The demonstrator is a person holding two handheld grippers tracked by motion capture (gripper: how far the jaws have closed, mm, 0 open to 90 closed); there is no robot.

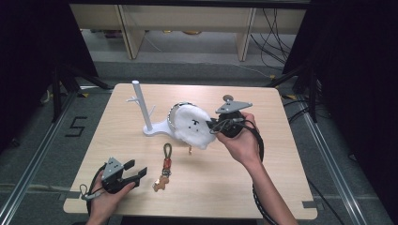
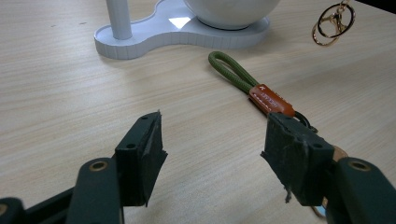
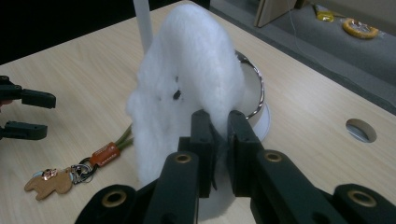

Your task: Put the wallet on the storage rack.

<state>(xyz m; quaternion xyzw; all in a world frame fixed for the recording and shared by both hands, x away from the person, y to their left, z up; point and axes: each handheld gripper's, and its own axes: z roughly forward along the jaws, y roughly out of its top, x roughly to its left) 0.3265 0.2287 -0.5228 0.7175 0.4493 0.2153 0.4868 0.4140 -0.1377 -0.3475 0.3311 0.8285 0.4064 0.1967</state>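
Observation:
A fluffy white plush (image 1: 193, 126) (image 3: 187, 70) with small black face marks hangs just over the white bowl of a stand (image 1: 162, 127). My right gripper (image 1: 212, 125) (image 3: 215, 135) is shut on the plush's edge from the right. A gold ring clasp (image 2: 332, 23) dangles from the plush above the table. A keychain (image 1: 165, 164) (image 2: 252, 91) (image 3: 79, 170) with a green cord loop, orange tag and tan bear charm lies on the table. My left gripper (image 1: 138, 172) (image 2: 212, 149) is open, low at the front left, just left of the keychain's charm end.
The white stand has an upright post (image 1: 142, 105) (image 2: 119, 18) with short branch pegs. The wooden table (image 1: 263, 159) has a round cable hole (image 3: 360, 129) near its right side. Shelving and cables lie on the floor beyond the far edge.

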